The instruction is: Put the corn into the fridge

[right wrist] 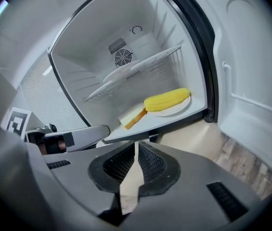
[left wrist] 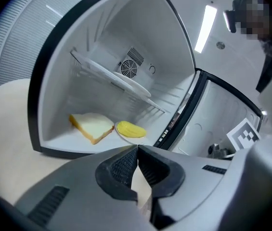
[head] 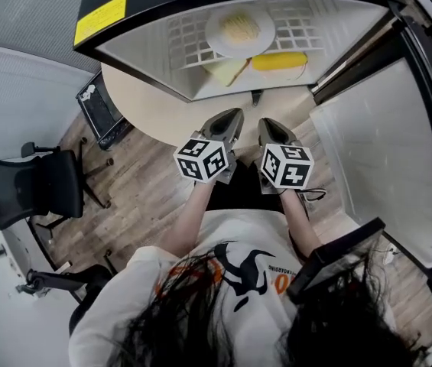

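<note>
My left gripper [left wrist: 137,150] and my right gripper [right wrist: 136,148] both have their jaws pressed together on nothing, and I hold them side by side above the bench [head: 147,105], just short of the fridge's front edge. The corn [right wrist: 167,99] lies on a white plate [right wrist: 176,109] at the right of the fridge floor, near its front edge, so I judge the placing done. What remains is probably the door [head: 368,151]. I'd push it with one gripper's flat side, slowly, keeping both clear of the opening.

My count is one corn, one bread slice [head: 227,71] just left of it, two plates including the upper plate [head: 216,33], one wire shelf [head: 300,29] and two grippers.
</note>
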A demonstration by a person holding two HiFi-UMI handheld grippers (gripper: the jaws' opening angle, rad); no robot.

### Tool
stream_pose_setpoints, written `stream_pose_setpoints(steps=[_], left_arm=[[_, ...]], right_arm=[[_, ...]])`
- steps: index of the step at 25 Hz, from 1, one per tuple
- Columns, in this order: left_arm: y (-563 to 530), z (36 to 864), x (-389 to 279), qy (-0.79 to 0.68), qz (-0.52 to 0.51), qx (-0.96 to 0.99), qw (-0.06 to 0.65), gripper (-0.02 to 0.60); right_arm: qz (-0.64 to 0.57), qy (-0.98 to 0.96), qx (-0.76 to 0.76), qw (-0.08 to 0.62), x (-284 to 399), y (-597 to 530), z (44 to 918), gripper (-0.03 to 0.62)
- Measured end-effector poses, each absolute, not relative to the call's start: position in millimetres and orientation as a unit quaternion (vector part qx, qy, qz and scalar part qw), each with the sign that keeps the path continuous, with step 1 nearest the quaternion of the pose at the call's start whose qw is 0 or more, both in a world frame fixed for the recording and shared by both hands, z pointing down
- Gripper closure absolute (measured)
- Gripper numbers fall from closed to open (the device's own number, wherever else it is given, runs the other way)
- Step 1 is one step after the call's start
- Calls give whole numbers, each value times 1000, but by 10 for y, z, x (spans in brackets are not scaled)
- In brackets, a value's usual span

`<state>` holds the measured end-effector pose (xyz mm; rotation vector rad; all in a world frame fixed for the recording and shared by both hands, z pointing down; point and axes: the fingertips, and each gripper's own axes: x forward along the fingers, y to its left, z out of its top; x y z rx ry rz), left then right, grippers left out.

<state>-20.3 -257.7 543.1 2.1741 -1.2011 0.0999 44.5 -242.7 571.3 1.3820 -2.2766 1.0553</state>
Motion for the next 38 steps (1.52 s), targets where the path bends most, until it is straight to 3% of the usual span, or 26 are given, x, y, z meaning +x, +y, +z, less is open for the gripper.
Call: stream_pose_setpoints(steps=[15,28,38], left_arm=[[-2017,5175,-654,-460,32,840,286,572],[-881,5081,-1261,-422,36,861,283,572],[-161,5054,-1300,-391,30,874,288,572]], right_arm=[[333,-812,466,108,-43,-2122,5333,560],[322,-802,494,91,-571,-958,5187,562],[307,-800,508,90,-640,-252,5120,566]])
